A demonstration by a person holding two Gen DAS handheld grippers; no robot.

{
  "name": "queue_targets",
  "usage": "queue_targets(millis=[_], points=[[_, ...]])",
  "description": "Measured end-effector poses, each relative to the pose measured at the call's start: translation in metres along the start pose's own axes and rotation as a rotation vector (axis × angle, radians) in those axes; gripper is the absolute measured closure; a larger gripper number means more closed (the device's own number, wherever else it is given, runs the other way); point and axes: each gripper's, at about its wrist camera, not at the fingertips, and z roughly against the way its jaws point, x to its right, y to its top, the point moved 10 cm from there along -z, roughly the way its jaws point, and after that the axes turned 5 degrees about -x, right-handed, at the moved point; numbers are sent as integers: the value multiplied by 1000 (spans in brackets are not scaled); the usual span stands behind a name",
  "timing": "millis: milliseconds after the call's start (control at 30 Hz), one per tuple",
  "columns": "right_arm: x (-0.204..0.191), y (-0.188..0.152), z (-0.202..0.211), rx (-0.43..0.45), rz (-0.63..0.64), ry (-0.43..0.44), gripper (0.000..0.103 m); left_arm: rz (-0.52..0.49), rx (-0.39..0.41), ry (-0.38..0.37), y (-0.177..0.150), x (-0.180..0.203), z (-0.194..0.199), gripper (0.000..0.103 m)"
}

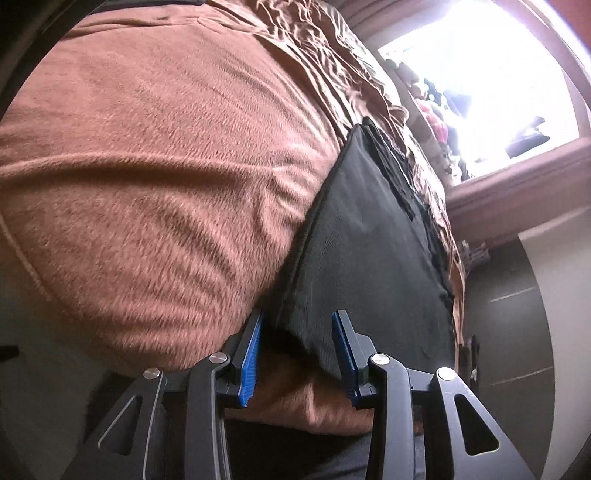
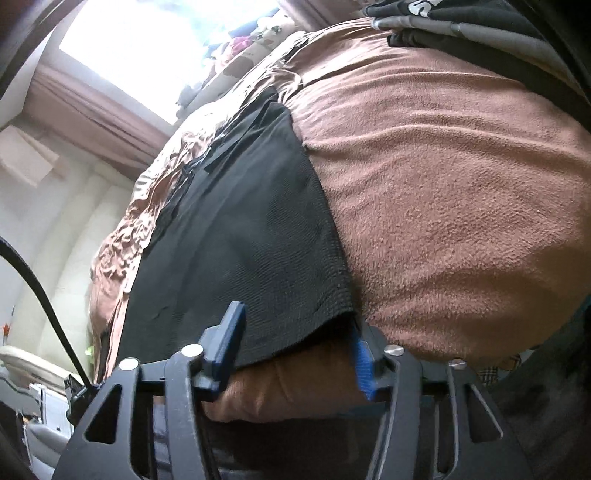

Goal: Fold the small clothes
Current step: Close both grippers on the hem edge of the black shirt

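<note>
A black garment (image 1: 373,243) lies flat on a brown fleece blanket (image 1: 155,177) on a bed. My left gripper (image 1: 299,354) is open, its blue-padded jaws on either side of the garment's near corner at the bed's edge. In the right wrist view the same black garment (image 2: 240,221) lies on the blanket (image 2: 443,192). My right gripper (image 2: 295,343) is open, its jaws astride the garment's other near corner. Neither gripper holds the cloth.
A crumpled brown satin sheet (image 1: 332,55) lies beyond the garment. A bright window (image 1: 487,85) with a brown frame is behind the bed. Dark folded clothes (image 2: 443,18) sit on the blanket at the top right. A black cable (image 2: 40,288) hangs at the left.
</note>
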Motion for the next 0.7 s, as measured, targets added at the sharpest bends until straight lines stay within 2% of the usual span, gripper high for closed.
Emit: queue_targets(millis=[67, 167, 267, 367, 567, 700], points=[[6, 4, -2, 12, -44, -14, 81, 7, 10, 4, 5, 2, -4, 64], [10, 8, -2, 26, -89, -1, 89, 17, 23, 18, 11, 1, -8, 69], [12, 8, 0, 37, -120, 12, 96, 42, 27, 35, 11, -5, -7, 89], [11, 8, 4, 41, -134, 10, 99, 53, 27, 17, 11, -8, -4, 95], [-2, 11, 28, 92, -116, 22, 100, 11, 66, 19, 13, 1, 13, 97], [-13, 12, 45, 118, -93, 41, 101, -3, 97, -11, 19, 12, 30, 97]])
